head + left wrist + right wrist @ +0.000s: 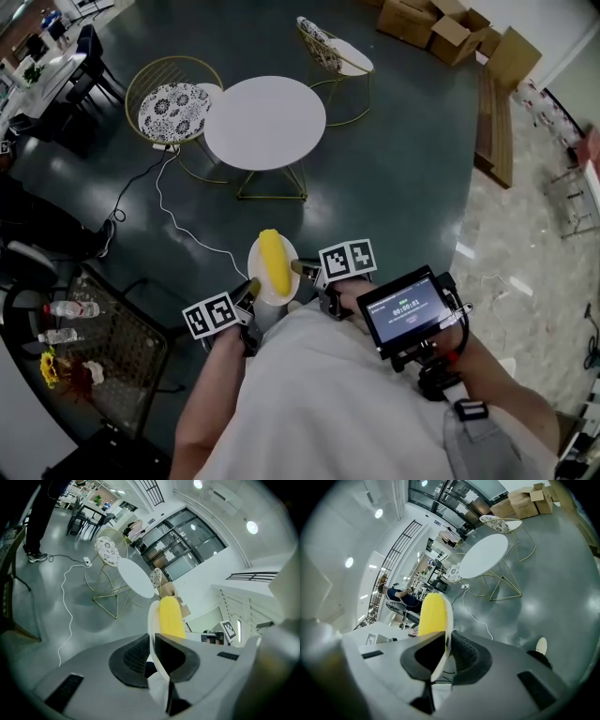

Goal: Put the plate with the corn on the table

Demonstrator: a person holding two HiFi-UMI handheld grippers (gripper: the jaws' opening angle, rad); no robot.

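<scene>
1. The left gripper pinches the near-left rim of the plate, its ribbed black pads pressed onto the thin white edge.
2. The right gripper clamps the opposite rim the same way. The small round plate hangs between the two, close to the person's body and above the floor.
3. On the plate lies the corn — a smooth yellow cob stretched lengthwise across it.
4. The table stands well apart from the plate — a flat, round white top on thin gold wire legs.
5. A gold wire chair with a patterned cushion sits just beside the table, and a white cable snakes over the dark glossy floor.
</scene>
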